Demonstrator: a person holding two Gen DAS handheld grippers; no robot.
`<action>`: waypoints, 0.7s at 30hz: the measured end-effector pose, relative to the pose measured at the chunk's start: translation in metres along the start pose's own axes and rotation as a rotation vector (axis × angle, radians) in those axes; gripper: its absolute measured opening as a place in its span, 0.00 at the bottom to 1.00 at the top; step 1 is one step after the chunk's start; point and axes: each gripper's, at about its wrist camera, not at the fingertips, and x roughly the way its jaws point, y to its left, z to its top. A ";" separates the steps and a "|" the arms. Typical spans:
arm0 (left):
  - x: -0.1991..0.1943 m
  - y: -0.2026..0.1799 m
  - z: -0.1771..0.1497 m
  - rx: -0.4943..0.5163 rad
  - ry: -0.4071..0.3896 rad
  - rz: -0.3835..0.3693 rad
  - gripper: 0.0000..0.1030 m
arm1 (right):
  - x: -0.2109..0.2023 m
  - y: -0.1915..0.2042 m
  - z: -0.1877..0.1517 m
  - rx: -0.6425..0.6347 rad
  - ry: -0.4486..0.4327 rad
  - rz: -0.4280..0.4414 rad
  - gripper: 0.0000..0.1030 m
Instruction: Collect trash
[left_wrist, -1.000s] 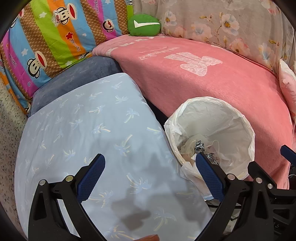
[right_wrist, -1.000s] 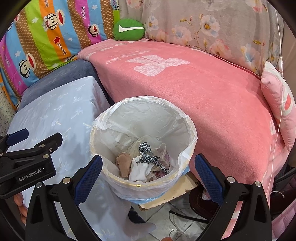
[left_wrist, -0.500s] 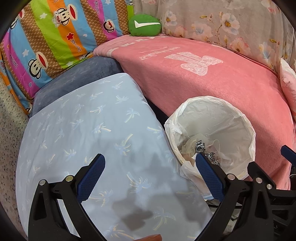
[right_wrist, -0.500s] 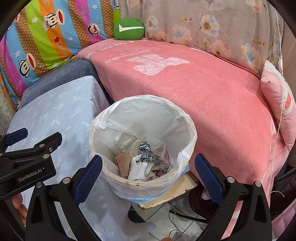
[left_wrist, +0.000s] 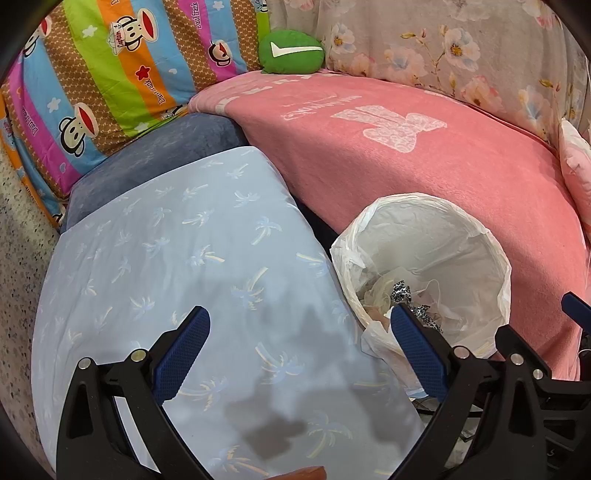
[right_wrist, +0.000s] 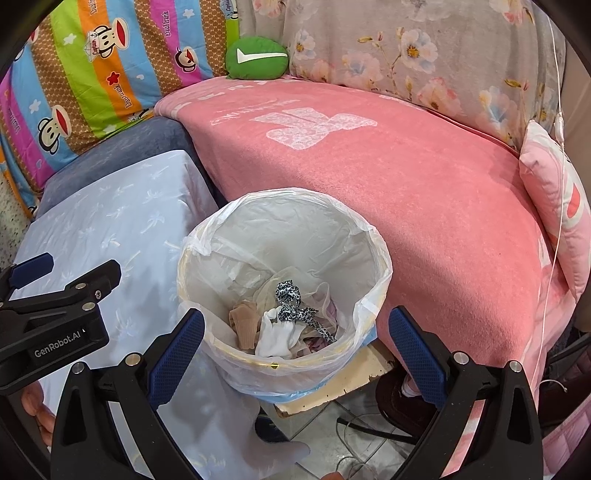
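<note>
A bin lined with a white plastic bag (right_wrist: 280, 206) (left_wrist: 436, 206) stands between the pale blue cloth and the pink bed. Inside lie crumpled scraps: a beige piece (right_wrist: 243, 325), a white piece (right_wrist: 277, 336) and a black-and-white patterned strip (right_wrist: 291, 299) (left_wrist: 402, 291). My right gripper (right_wrist: 295, 332) hangs open above the bin's near rim, nothing between its blue pads. My left gripper (left_wrist: 299, 336) is open over the pale blue cloth (left_wrist: 177, 266), left of the bin, and holds nothing. The left gripper's body (right_wrist: 55, 321) shows at the left of the right wrist view.
A pink blanket (right_wrist: 388, 166) covers the bed behind the bin. A striped cartoon quilt (left_wrist: 110, 74), a green cushion (left_wrist: 291, 51) and a floral cloth (right_wrist: 424, 55) line the back. A pink pillow (right_wrist: 554, 192) lies at right. Cables and tiled floor (right_wrist: 354, 435) show below the bin.
Both views have shifted only slightly; the grippers stay open and nothing has been taken or dropped.
</note>
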 end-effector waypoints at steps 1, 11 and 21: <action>0.000 0.000 0.000 -0.001 0.001 -0.002 0.91 | 0.000 0.000 0.000 0.000 0.000 0.000 0.94; -0.001 -0.006 -0.005 0.010 0.006 0.004 0.91 | -0.001 -0.001 -0.001 0.004 0.002 0.001 0.94; 0.003 -0.003 -0.007 -0.020 0.027 0.021 0.91 | -0.001 -0.002 -0.003 0.005 0.002 0.001 0.94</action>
